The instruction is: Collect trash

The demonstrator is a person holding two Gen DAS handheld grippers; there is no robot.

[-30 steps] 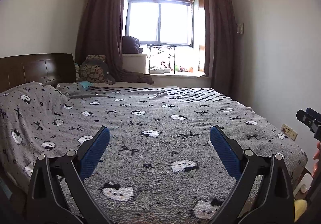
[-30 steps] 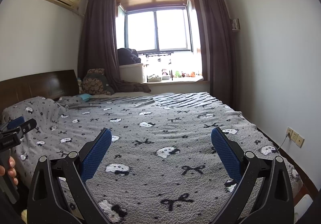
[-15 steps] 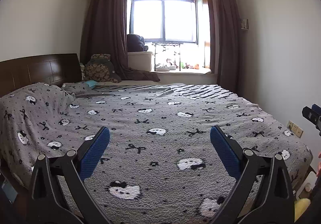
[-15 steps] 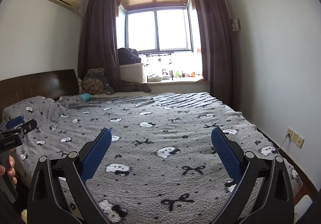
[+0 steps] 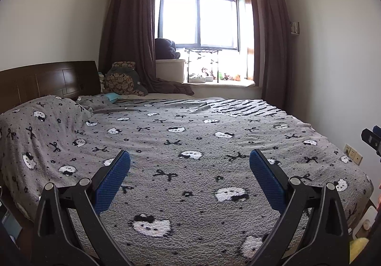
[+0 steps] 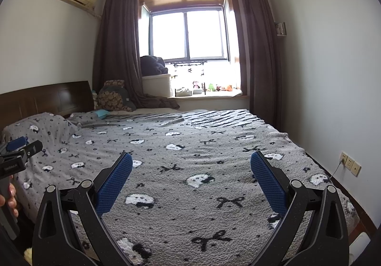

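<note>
a: what does each hand-held tool show at this moment?

b: the left gripper with black arms and blue ribbed pads stands with its pads spread wide and nothing between them. the right gripper of the same build is likewise spread and empty. both hang above the grey fleece blanket printed with white cat faces and black bows, which covers the bed.

a: where is the trash?

b: no item that is plainly trash can be made out. the only loose candidate is a small teal crumpled piece lying at the head of the bed, just in front of the dark patterned cushion and near the dark wooden headboard. what it is cannot be told from either view. it lies well apart from both grippers.

a: how would such a piece handle?

b: as a judgement only: it looks light, soft and crushable, not fragile. a pinch across a raised fold, taken from above, would likely hold it. the fleece beneath is yielding, so the pads may catch pile along with the piece.
</note>
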